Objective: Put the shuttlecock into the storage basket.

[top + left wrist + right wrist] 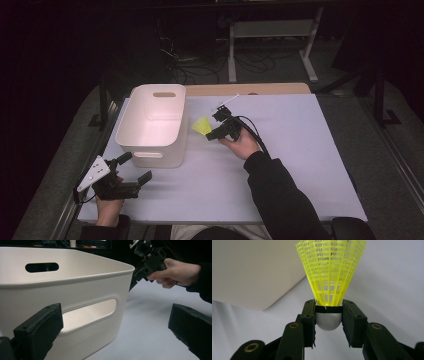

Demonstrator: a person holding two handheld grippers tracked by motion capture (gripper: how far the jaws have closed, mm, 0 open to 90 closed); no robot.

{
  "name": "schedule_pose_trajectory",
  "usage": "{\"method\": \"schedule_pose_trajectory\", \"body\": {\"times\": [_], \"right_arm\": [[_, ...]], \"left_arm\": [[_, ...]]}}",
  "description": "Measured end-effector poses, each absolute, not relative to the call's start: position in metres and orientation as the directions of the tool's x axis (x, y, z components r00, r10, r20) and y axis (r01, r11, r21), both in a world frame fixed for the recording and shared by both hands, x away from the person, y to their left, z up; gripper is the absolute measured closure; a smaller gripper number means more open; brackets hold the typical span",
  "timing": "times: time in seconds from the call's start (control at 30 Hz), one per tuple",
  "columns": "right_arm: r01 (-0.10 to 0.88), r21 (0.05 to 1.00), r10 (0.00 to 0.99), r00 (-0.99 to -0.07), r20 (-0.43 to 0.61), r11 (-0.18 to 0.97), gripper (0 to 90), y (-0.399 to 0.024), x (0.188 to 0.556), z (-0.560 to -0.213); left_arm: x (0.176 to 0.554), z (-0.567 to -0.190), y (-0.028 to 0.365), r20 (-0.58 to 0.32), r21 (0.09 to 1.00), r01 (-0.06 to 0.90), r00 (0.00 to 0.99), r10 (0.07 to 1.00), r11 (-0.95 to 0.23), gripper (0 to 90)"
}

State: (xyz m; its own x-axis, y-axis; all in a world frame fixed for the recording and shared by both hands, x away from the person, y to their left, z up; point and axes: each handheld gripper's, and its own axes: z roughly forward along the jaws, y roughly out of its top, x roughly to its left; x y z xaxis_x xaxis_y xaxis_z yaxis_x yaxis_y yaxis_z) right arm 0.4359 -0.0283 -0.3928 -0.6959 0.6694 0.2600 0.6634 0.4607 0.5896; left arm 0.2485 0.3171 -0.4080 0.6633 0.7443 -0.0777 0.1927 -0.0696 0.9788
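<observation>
The yellow shuttlecock [329,272] sits between my right jaws, pinched at its grey rounded cork base, the pads pressing on either side just below the black band, with its netted plastic skirt fanning away from me. In the high view the shuttlecock [202,125] hangs above the white counter [300,165], just beside the right wall of the white bin [155,150] and a little short of its rim. My right gripper [216,131] holds it out towards the bin, my hand wrapped round the grip, the black cable looping back over my wrist and dark sleeve. In the right gripper view a rounded corner of the bin [249,272] shows to the left of the skirt. My left gripper [135,172] rests near the front left edge of the counter, its jaws spread wide with nothing between them, pointing at the bin's near wall. In the left gripper view that wall's handle slot [90,315] lies just ahead of the jaws, and my right hand [177,272] shows beyond the bin's corner.
</observation>
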Motion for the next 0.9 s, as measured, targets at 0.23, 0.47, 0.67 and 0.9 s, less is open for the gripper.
{"method": "schedule_pose_trajectory", "body": {"times": [0.23,0.47,0.67,0.9], "right_arm": [[0.647,0.606,0.665,-0.705,0.244,0.463,63.4,-0.031,0.435,-0.38],[0.634,0.617,0.668,-0.71,0.223,0.467,63.4,-0.037,0.434,-0.365],[0.612,0.631,0.663,-0.722,0.199,0.477,63.4,-0.041,0.431,-0.35],[0.592,0.649,0.66,-0.73,0.179,0.479,63.4,-0.044,0.428,-0.335]], "left_arm": [[0.248,-0.408,0.317,-0.077,0.979,0.192,0.663,0.744,-0.07,0.0],[0.248,-0.408,0.317,-0.077,0.979,0.193,0.664,0.744,-0.07,0.0],[0.248,-0.408,0.317,-0.076,0.978,0.193,0.664,0.744,-0.073,0.0],[0.248,-0.408,0.317,-0.074,0.978,0.193,0.667,0.741,-0.077,0.0]]}}
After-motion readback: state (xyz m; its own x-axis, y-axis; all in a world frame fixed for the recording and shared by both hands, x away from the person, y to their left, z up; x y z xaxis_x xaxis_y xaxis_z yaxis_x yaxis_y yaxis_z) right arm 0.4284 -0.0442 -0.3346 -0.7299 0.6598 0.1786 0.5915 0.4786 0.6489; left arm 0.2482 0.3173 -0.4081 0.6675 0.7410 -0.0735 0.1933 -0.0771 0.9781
